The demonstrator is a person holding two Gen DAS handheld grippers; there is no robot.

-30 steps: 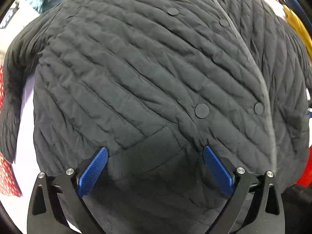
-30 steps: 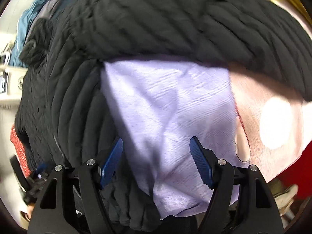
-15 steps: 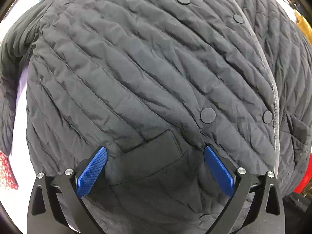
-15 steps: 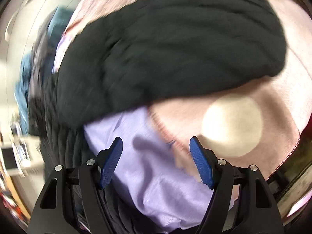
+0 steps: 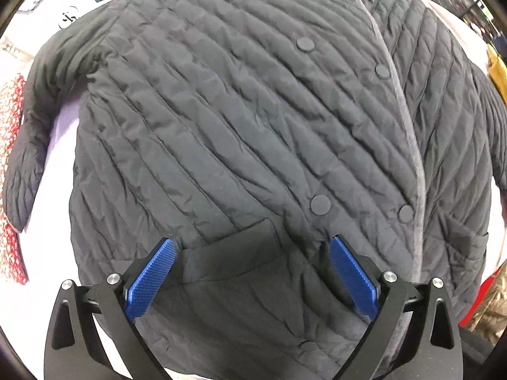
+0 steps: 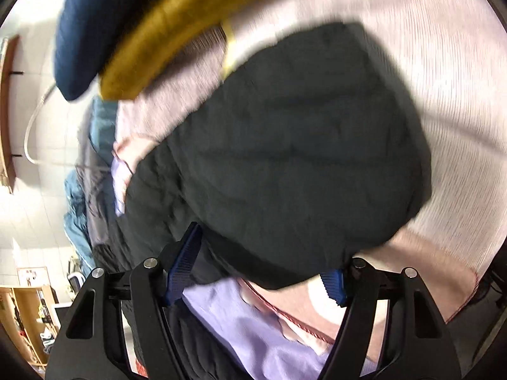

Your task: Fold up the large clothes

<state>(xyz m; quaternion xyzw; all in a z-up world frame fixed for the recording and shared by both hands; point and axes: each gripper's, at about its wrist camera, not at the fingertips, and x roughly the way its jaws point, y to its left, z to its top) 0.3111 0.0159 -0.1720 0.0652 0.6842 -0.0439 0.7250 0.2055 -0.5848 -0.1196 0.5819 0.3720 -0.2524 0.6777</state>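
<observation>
A dark quilted jacket (image 5: 240, 133) lies spread flat, front up, with round snaps and a grey placket edge (image 5: 412, 145). My left gripper (image 5: 250, 272) hangs open straight above its lower front, the blue pads (image 5: 152, 275) on either side of a pocket flap (image 5: 234, 250) and not touching it. In the right wrist view the jacket's sleeve (image 6: 301, 158) lies on the cloths, blurred. My right gripper (image 6: 259, 253) is open around the sleeve's cuff end. The cuff covers most of the right pad, and I see no pinch on the fabric.
Under the jacket lie a lilac cloth (image 6: 253, 326) and a pink cloth (image 6: 443, 101). A mustard garment (image 6: 177, 31) and a navy one (image 6: 92, 25) lie beyond the sleeve, and a teal one (image 6: 76, 209) to the left. A red patterned cloth (image 5: 9, 145) lies beside the left sleeve.
The left gripper has risen, so more of the jacket shows. The right gripper swung and rolled along the sleeve to its cuff, which now sits between the jaws.
</observation>
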